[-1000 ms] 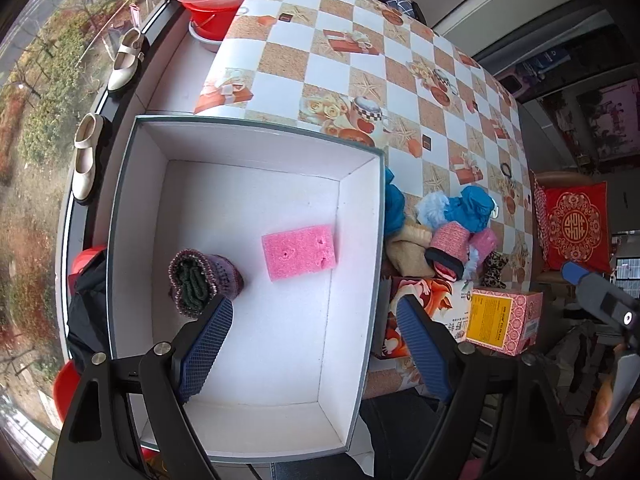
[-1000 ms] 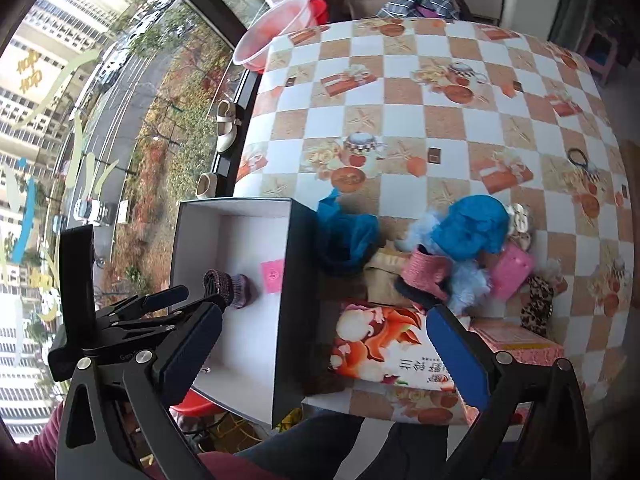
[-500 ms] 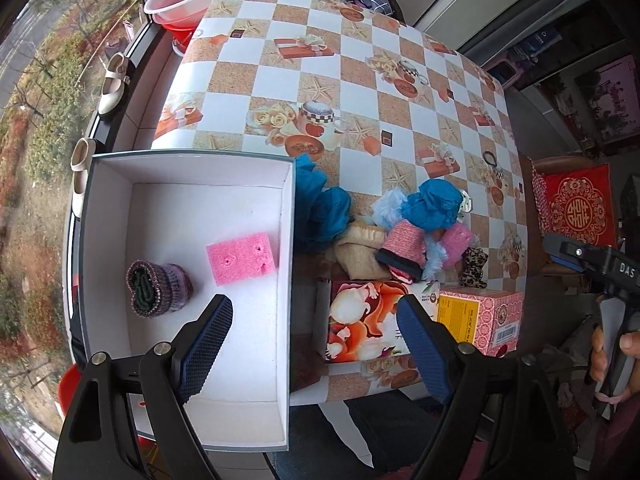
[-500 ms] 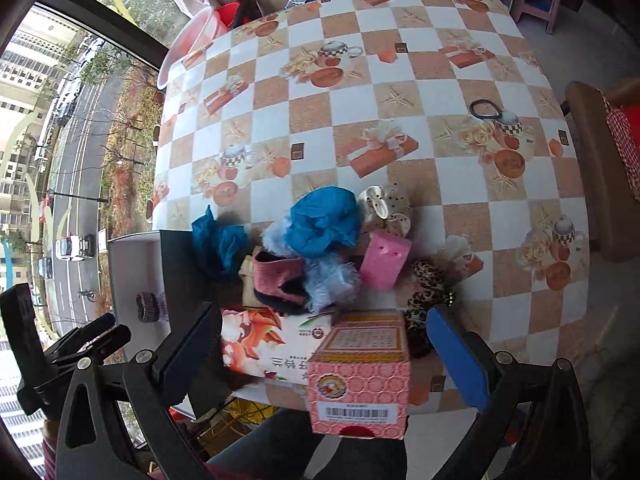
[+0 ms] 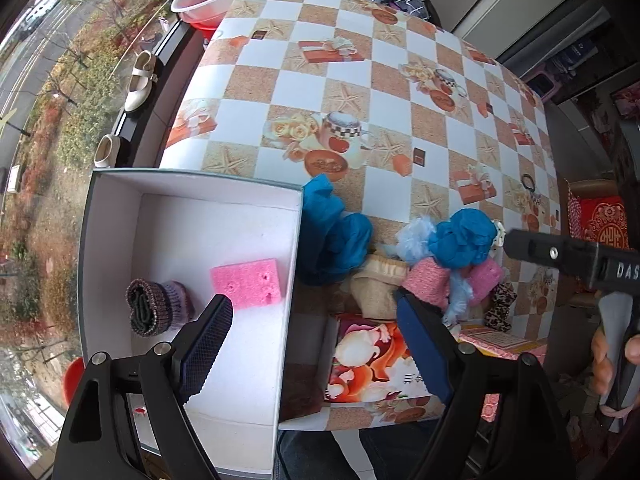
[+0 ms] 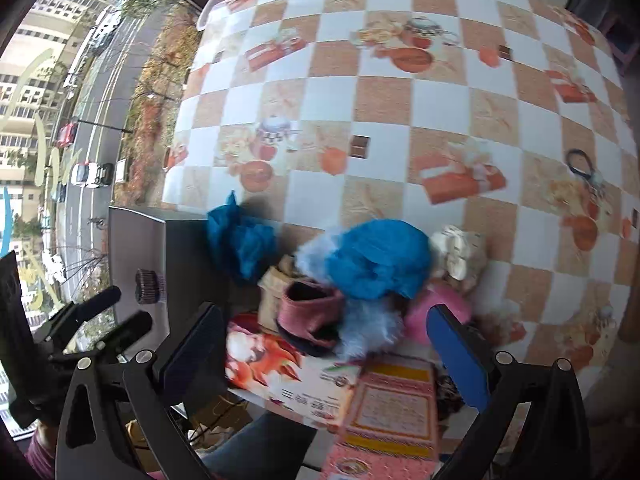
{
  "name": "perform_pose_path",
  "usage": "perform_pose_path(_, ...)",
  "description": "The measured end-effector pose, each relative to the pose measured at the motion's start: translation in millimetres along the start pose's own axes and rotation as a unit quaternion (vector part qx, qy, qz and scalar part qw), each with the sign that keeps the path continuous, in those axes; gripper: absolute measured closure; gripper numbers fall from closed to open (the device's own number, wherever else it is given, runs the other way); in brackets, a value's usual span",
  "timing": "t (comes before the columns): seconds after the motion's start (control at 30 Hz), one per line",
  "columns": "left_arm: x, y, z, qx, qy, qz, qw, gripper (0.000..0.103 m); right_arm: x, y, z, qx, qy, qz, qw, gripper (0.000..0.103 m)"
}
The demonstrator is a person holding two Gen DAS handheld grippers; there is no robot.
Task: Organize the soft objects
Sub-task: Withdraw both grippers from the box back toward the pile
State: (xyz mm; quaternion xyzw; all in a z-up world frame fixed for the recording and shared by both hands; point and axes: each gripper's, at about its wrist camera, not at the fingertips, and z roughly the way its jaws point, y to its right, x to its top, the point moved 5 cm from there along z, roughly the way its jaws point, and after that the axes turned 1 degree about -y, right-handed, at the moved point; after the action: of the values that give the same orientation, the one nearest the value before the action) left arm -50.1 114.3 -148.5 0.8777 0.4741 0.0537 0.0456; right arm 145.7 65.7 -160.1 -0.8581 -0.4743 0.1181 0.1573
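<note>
Soft items still form a pile on the table, just beside the right wall of the white box. We count in that pile a blue cloth touching the box wall, a second blue bundle, a pale fluffy piece, a beige sock, a pink knitted cuff and a pink sponge-like piece.

Inside the box lie two items only: a pink sponge and a rolled knitted piece, apart from each other. We judge the task to be at an early stage, with most of the pile left to transfer.

We hold the left gripper wide apart and empty, straddling the box wall. The right gripper is likewise spread with nothing between its pads, above the near edge of the pile and pointed at the cuff and the fluffy piece.

Limits of view:
- The right wrist view is motion-blurred; item edges in the pile are soft.
- A printed carton and a pink packet cover the near side of the pile.
- A leopard-print item is partly hidden; we cannot tell what it is.
- The near part of the box floor is masked by the left gripper's frame.
</note>
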Motion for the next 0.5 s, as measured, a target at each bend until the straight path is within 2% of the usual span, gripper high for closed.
perform_pose_path(0.1, -12.8, -15.2, 10.8, 0.004, -0.015, -0.016, 0.9998, 0.016, 19.0, -31.7, 37.7, 0.03, -0.034, -0.018, 0.999, 0.0)
perform_pose_path(0.23, -31.3, -34.0, 24.3, 0.009, -0.028, -0.035, 0.999, 0.016, 26.3, -54.0, 96.1, -0.024, -0.081, -0.079, 0.993, 0.0)
perform_pose_path(0.37, -44.8, -43.4, 35.3, 0.0, -0.039, -0.04, 0.9985, 0.016, 25.9, -64.8, 142.0, -0.03, -0.113, -0.108, 0.987, 0.001)
perform_pose_path(0.4, -47.2, -44.0, 38.4, -0.001, -0.041, -0.039, 0.9984, 0.016, 25.8, -67.0, 149.9, -0.027, -0.117, -0.111, 0.987, 0.014)
perform_pose_path(0.43, -49.1, -44.3, 41.5, -0.002, -0.044, -0.038, 0.9983, 0.016, 25.4, -69.3, 157.0, -0.022, -0.122, -0.116, 0.985, 0.04)
perform_pose_path(0.47, -50.8, -43.8, 44.6, -0.005, -0.048, -0.036, 0.9982, 0.016, 24.2, -70.0, 164.2, -0.017, -0.132, -0.119, 0.984, 0.054)
perform_pose_path(0.5, -51.6, -43.2, 47.5, -0.007, -0.052, -0.033, 0.9981, 0.016, 22.2, -70.2, 169.3, -0.01, -0.141, -0.119, 0.983, 0.075)
